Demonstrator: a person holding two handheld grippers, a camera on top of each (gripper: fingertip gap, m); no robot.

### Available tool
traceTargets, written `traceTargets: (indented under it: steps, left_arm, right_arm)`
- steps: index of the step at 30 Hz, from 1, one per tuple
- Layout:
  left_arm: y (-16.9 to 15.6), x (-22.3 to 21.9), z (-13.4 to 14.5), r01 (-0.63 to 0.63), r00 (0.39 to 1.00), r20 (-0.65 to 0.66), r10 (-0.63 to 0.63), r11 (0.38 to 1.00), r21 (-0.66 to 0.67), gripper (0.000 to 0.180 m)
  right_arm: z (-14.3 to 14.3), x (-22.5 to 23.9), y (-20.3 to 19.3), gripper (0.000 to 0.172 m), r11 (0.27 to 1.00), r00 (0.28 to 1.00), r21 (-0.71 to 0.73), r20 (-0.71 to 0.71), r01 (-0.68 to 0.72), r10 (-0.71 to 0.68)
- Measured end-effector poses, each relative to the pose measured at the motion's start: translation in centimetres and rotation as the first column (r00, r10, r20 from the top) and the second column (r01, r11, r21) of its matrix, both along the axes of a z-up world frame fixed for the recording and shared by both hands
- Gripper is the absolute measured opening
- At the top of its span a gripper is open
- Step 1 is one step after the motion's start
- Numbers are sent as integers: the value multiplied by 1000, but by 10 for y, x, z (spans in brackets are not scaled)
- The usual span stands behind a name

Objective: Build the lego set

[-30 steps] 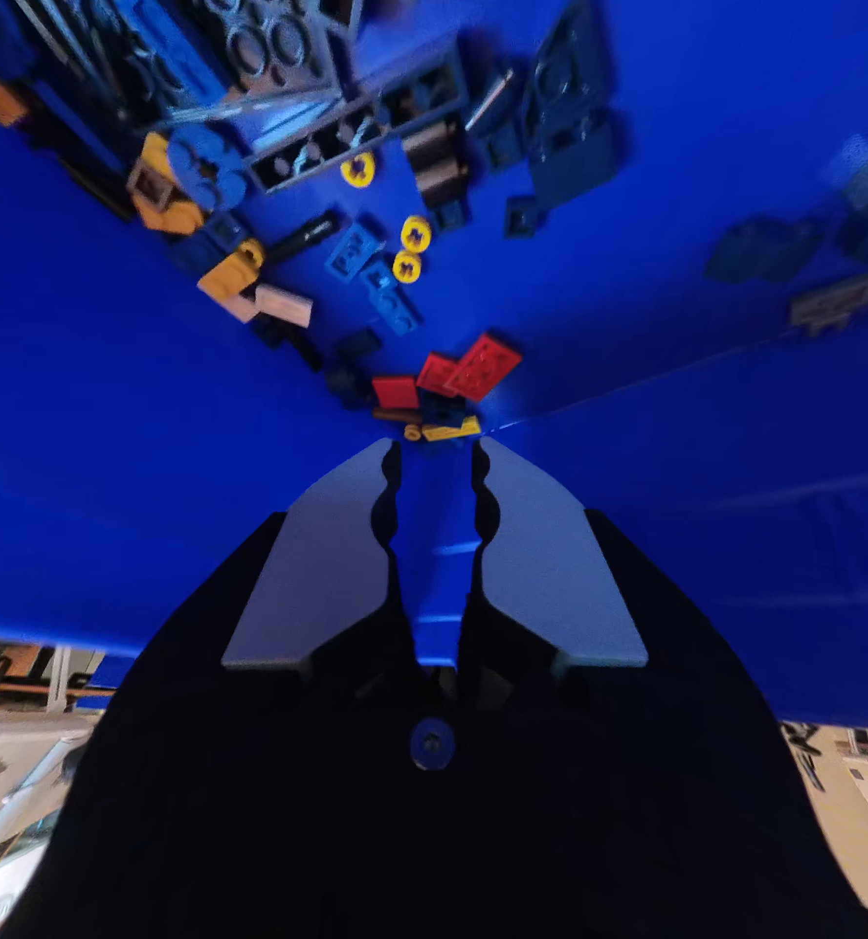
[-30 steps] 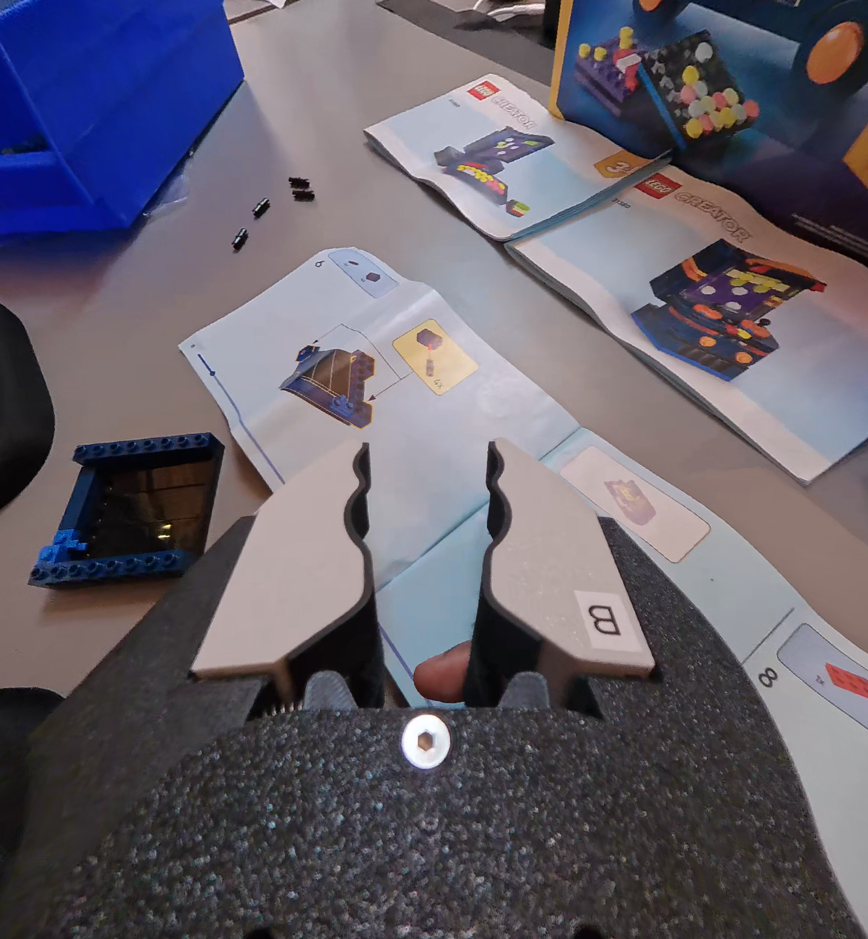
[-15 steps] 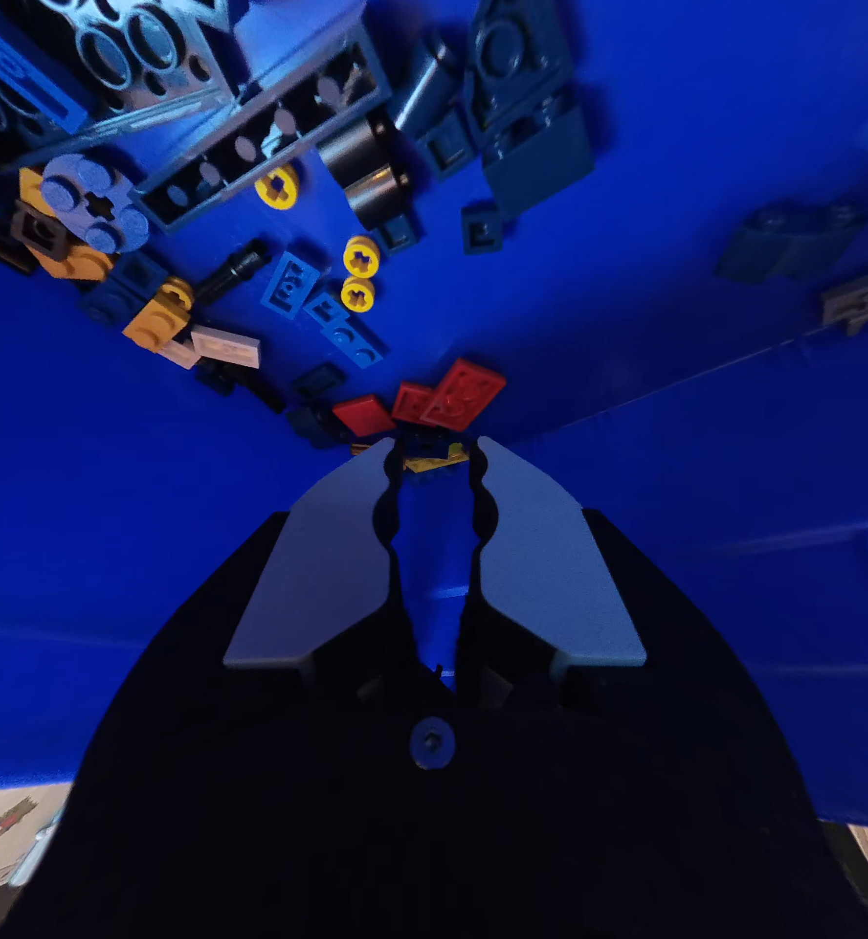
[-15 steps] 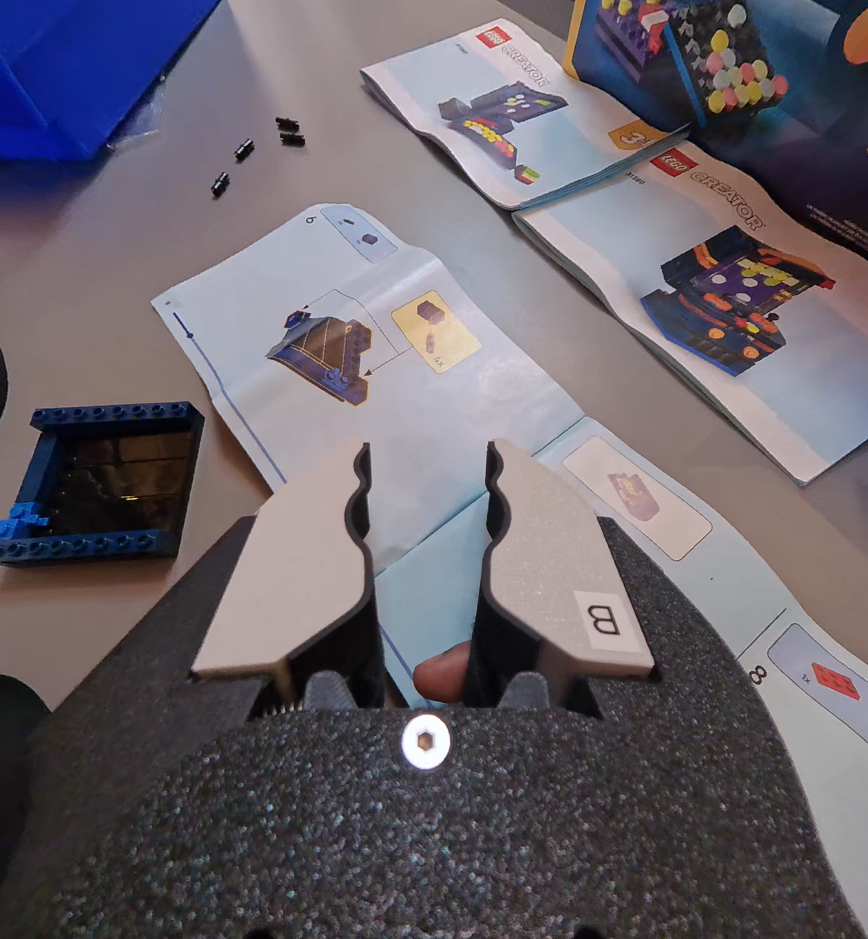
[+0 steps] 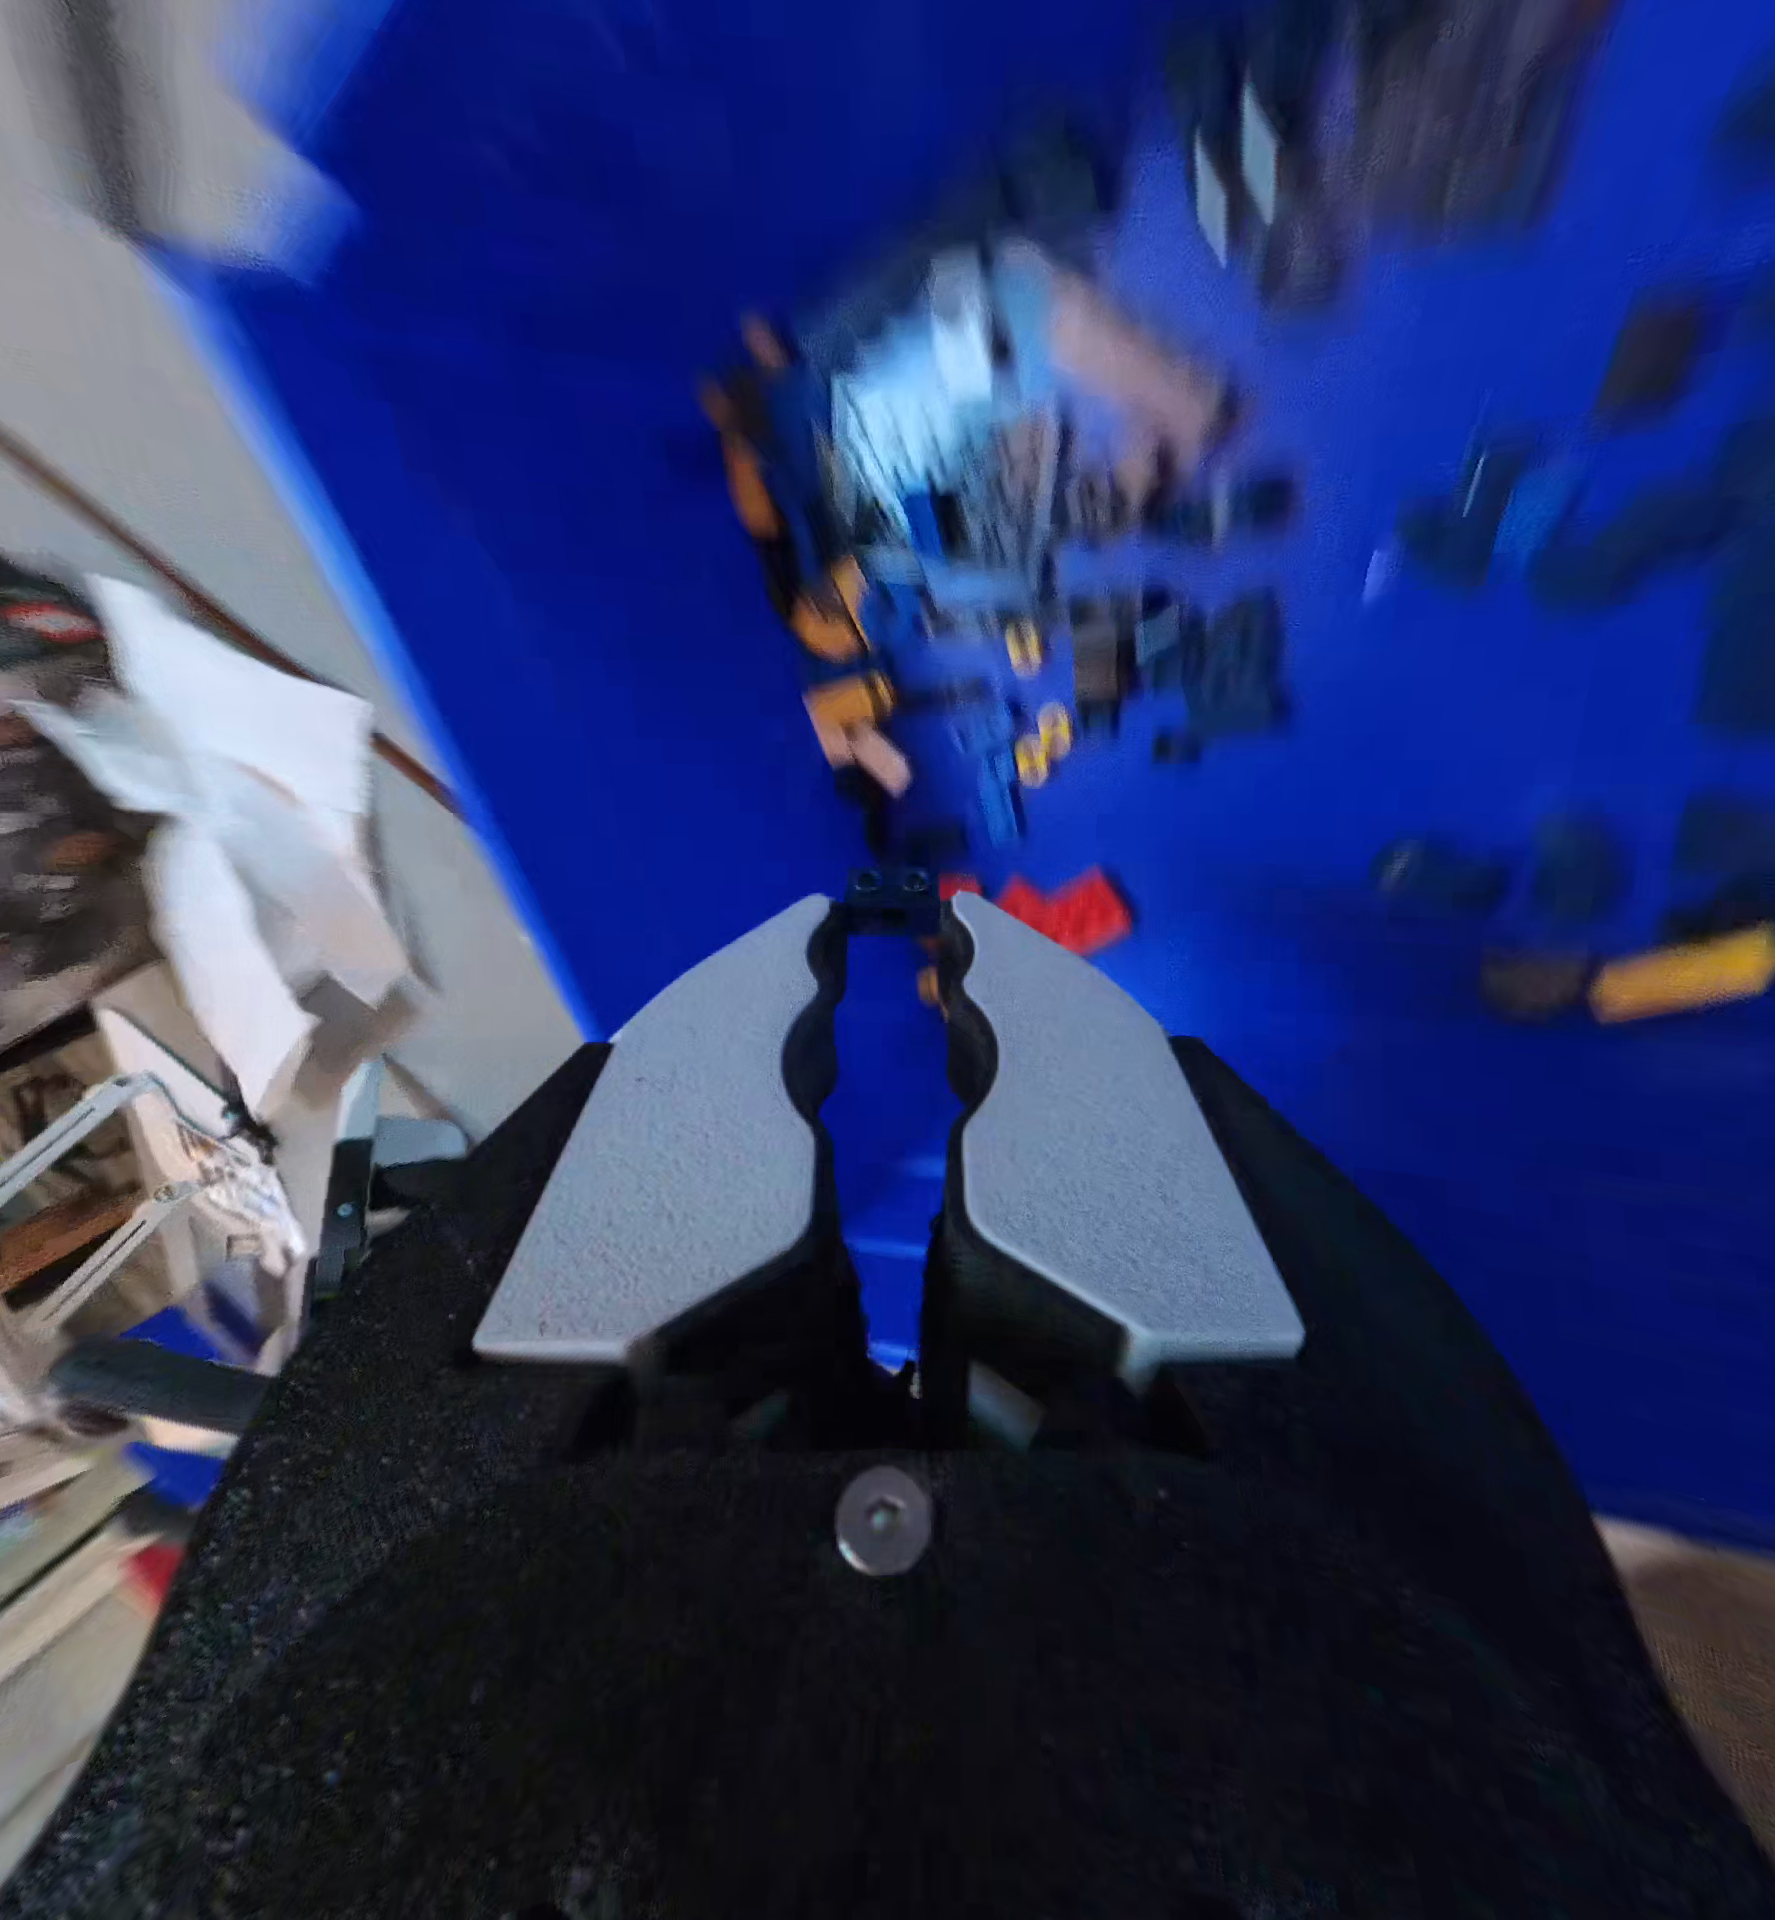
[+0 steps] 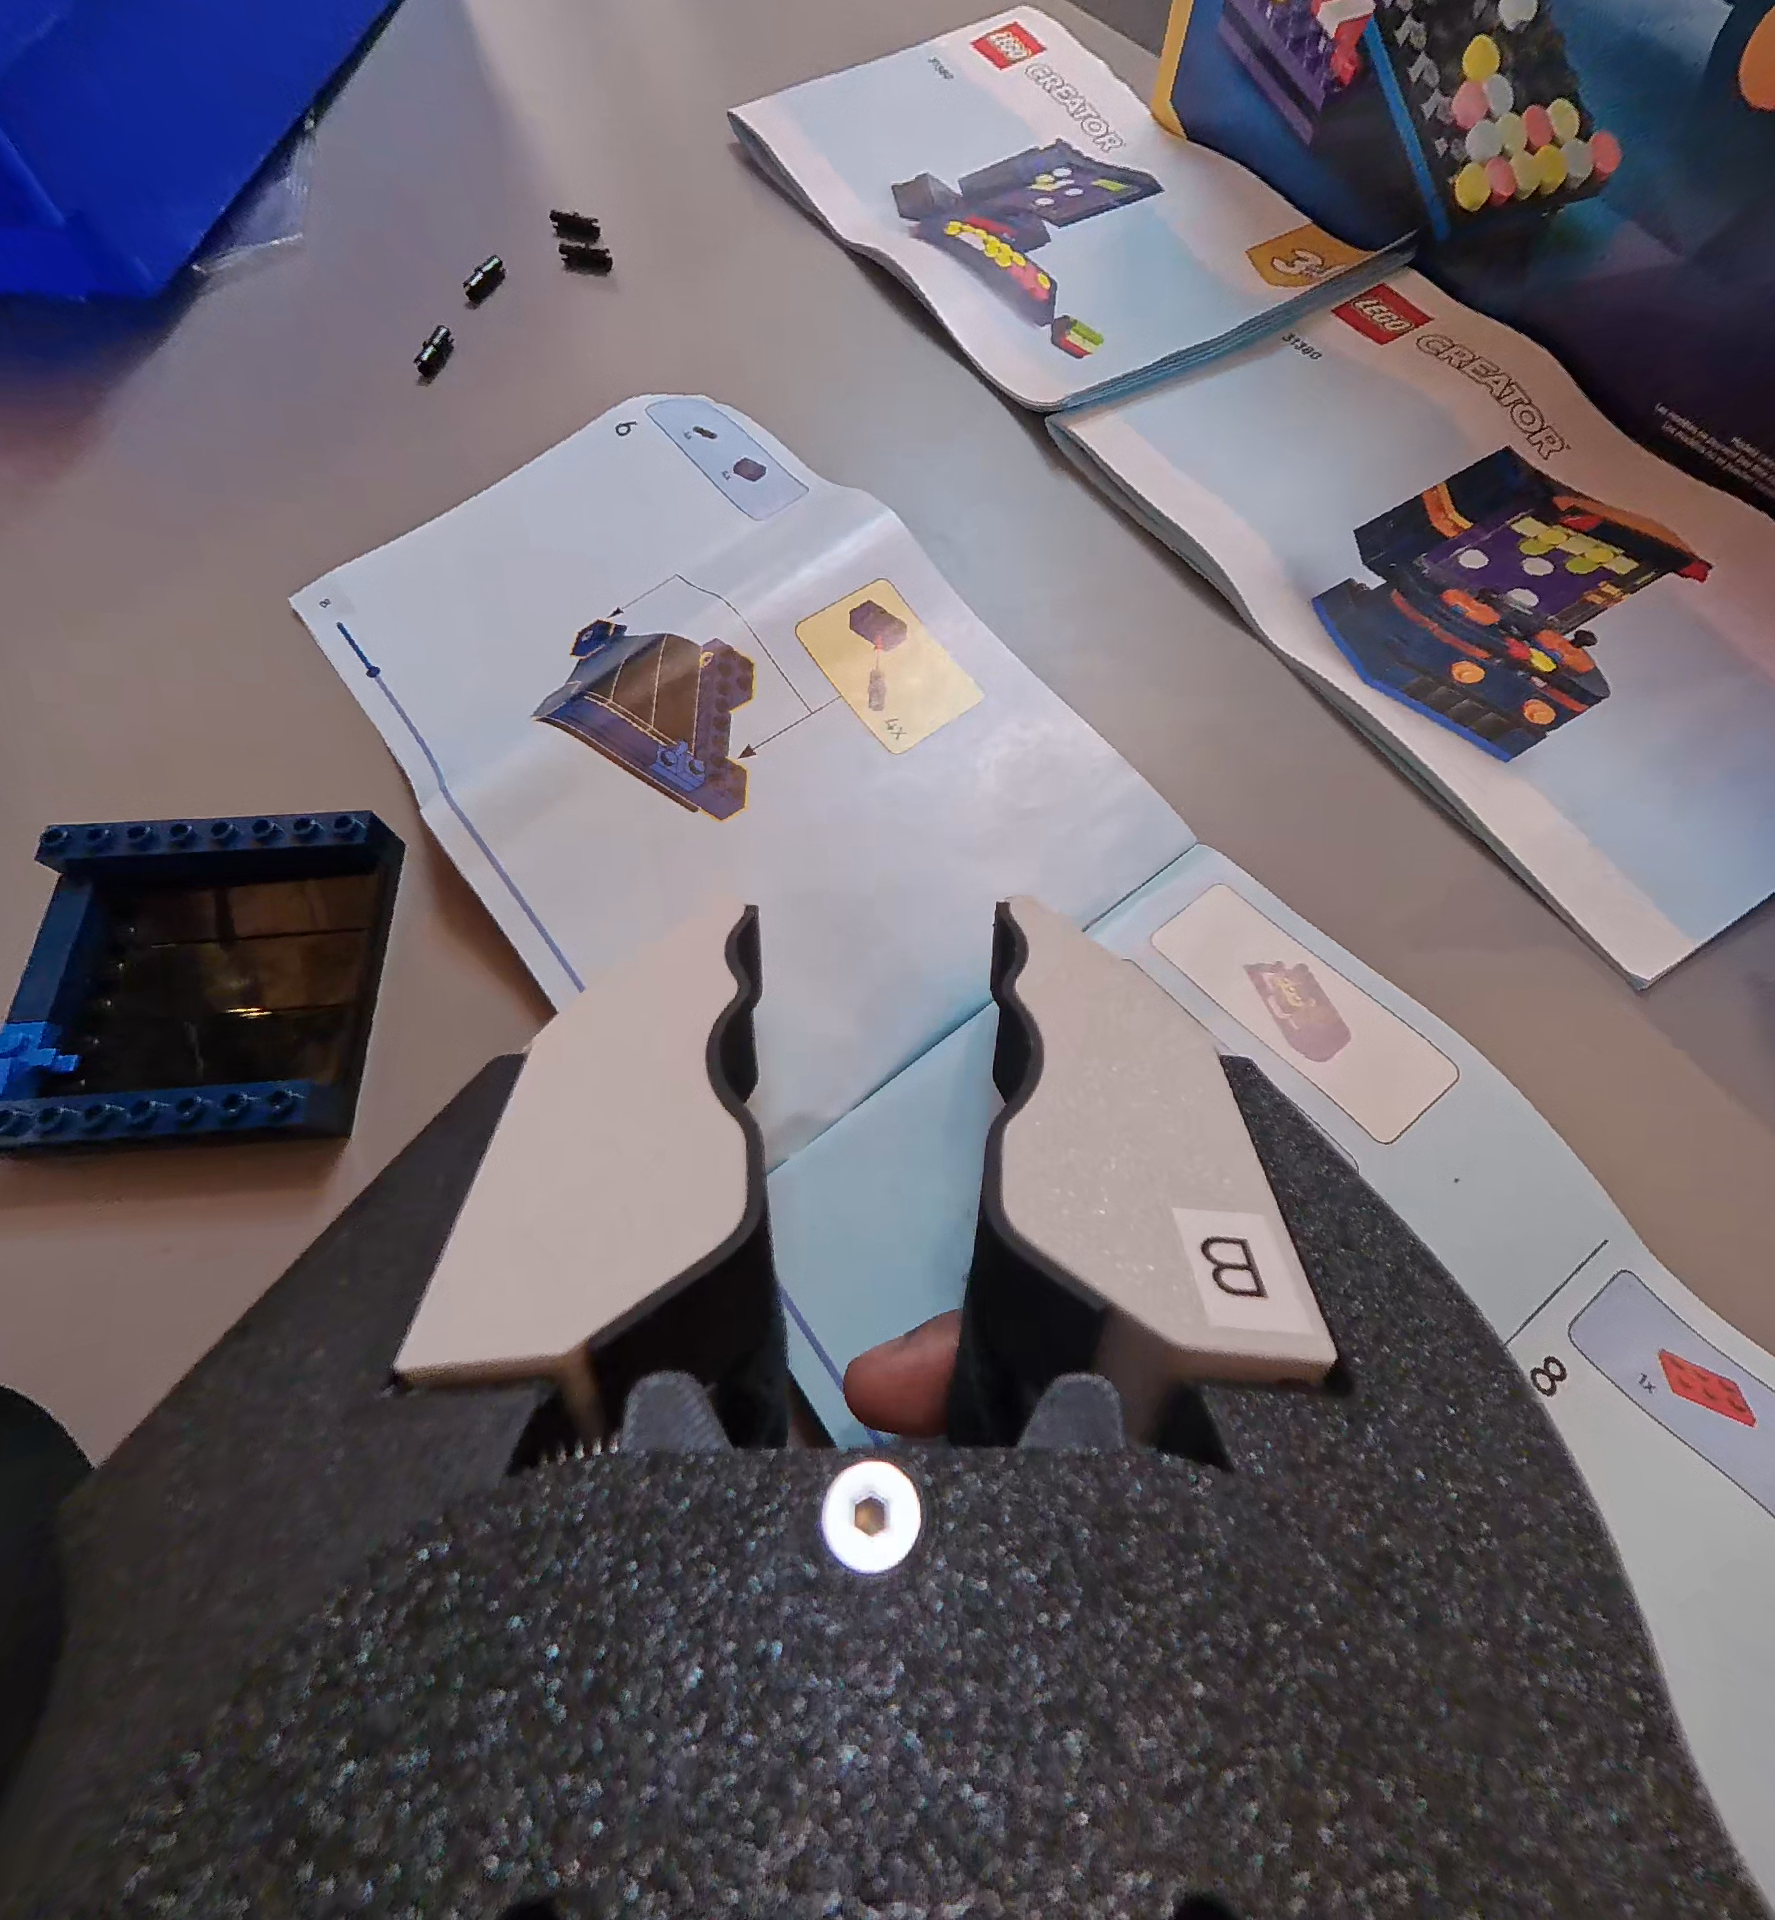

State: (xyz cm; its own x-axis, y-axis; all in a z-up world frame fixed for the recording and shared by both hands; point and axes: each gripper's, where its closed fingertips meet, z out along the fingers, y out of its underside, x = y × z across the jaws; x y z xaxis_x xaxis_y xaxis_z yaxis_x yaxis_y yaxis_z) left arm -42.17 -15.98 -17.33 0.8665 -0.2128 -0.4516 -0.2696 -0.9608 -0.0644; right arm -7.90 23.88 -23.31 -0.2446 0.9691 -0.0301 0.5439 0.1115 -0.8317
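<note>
The left gripper (image 5: 891, 906) has its grey fingers drawn close, tips pressing a small dark-blue studded brick (image 5: 891, 896) between them. The right gripper (image 6: 875, 914) holds its fingers parted, with a fingertip (image 6: 904, 1371) showing behind them.

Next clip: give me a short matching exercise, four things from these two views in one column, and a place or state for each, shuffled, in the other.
Things:
1. left claw
2. right claw
3. dark blue frame
4. four black pins

States or places:
A. open over the open instruction booklet
B. on the grey table, left of the booklet
C. closed on a small dark blue brick
D. on the table near the blue bin

Pairs: 1-C, 2-A, 3-B, 4-D
</note>
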Motion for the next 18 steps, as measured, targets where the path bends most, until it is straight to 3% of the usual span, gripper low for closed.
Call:
traceTargets:
  steps: [2, 4, 6, 8, 12, 14, 16, 18]
  left_arm:
    - [35, 26, 34, -27, 1000, -1, 29, 935, 353, 16]
    - [69, 67, 72, -42, 998, 61, 2, 742, 669, 16]
    - [93, 114, 102, -46, 988, 116, -102, 523, 851, 16]
    - [110, 156, 115, -56, 968, 141, -205, 372, 926, 16]
    - [133, 202, 116, -56, 953, 128, -276, 252, 966, 16]
    - [138, 219, 130, -41, 947, 102, -304, 200, 979, 16]
    - [137, 232, 146, -14, 948, 65, -311, 162, 987, 16]
    - [135, 244, 156, 6, 945, 48, -325, 162, 987, 16]
  right_arm:
    - [0, -1, 0, 42, 1000, 1000, -2, -3, 3, -3]
    - [0, -1, 0, 42, 1000, 1000, -12, 1, 5, -5]
    - [0, -2, -1, 42, 1000, 1000, -21, 3, -2, 2]
    - [3, -2, -2, 41, 1000, 1000, -16, -13, -3, 2]
    - [7, -4, 0, 38, 1000, 999, -17, -34, 22, -23]
    - [10, -5, -4, 38, 999, 999, -35, -45, 5, -7]
    - [15, -5, -9, 37, 1000, 998, -21, -70, -8, 7]
    - [20, -5, -13, 35, 1000, 995, 8, -98, -14, 15]
